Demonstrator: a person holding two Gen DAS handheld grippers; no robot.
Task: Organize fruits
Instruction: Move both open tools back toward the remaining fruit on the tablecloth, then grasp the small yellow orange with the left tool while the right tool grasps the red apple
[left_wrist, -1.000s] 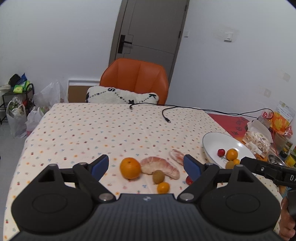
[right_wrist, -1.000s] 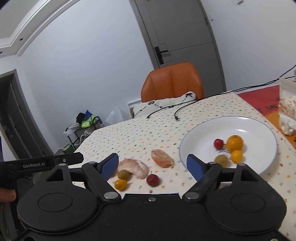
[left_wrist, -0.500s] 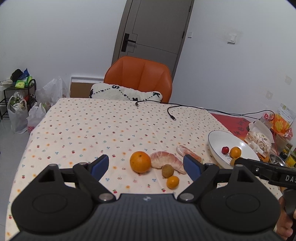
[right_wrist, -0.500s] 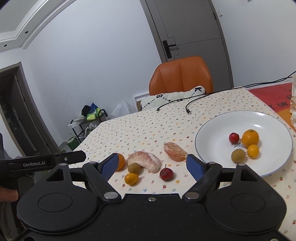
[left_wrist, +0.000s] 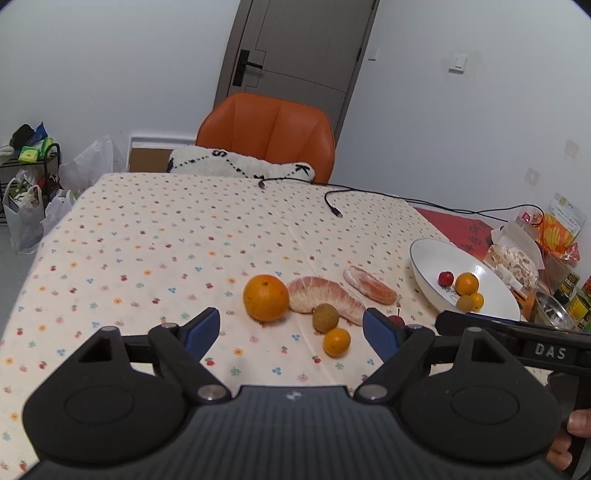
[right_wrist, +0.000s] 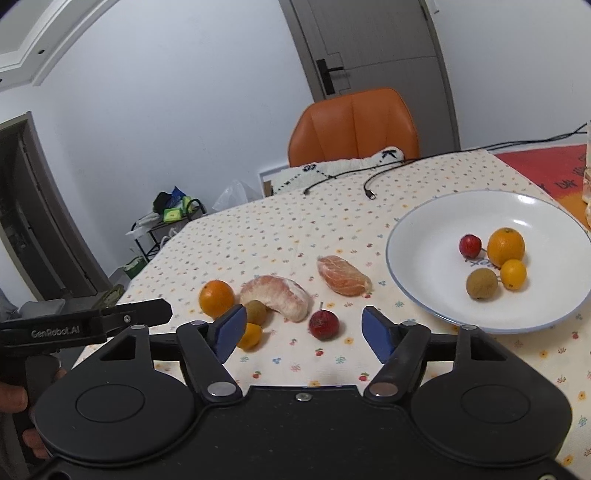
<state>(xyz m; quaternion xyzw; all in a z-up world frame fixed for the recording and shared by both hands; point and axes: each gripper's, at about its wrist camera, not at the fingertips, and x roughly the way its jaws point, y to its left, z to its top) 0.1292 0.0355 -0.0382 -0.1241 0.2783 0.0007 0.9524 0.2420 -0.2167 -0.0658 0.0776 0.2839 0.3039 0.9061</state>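
Both wide open, right gripper (right_wrist: 301, 330) lined up on small red fruit (right_wrist: 324, 324) near desk's front edge: light, roly, pinch across middle.

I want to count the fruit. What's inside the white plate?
Four fruits lie in the white plate: a small red fruit, an orange, a small yellow-orange fruit and a brown fruit. Printed marks under them are partly covered.
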